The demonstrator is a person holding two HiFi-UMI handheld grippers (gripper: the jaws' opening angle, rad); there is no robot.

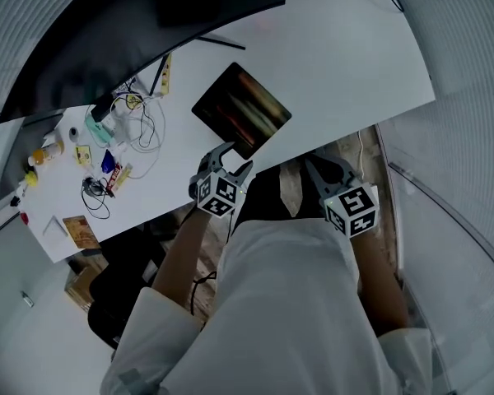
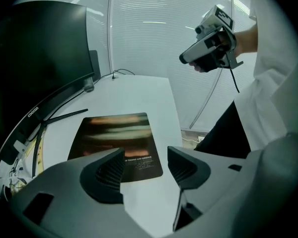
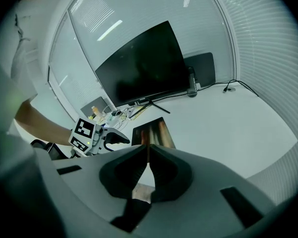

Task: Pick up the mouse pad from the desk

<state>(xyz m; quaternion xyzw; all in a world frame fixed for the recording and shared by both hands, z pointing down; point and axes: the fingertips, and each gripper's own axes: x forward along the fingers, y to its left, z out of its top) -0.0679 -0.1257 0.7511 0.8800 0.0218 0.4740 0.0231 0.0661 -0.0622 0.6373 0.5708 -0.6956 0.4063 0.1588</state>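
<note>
One white shirt (image 1: 296, 303), left gripper (image 2: 145, 165) wide and empty, right gripper (image 3: 149, 157) closed, one mouse pad (image 1: 241, 109) on one desk (image 1: 337, 64)

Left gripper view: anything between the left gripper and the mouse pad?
Nothing. In the left gripper view, the left gripper's open jaws frame the mouse pad's near edge directly, with only bare white desk around it. The head view agrees.

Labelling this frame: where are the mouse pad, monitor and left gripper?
mouse pad (image 1: 241, 111), head view, its centre.
monitor (image 3: 141, 68), right gripper view, screen centre.
left gripper (image 2: 145, 156), left gripper view, between its fingertips.
</note>
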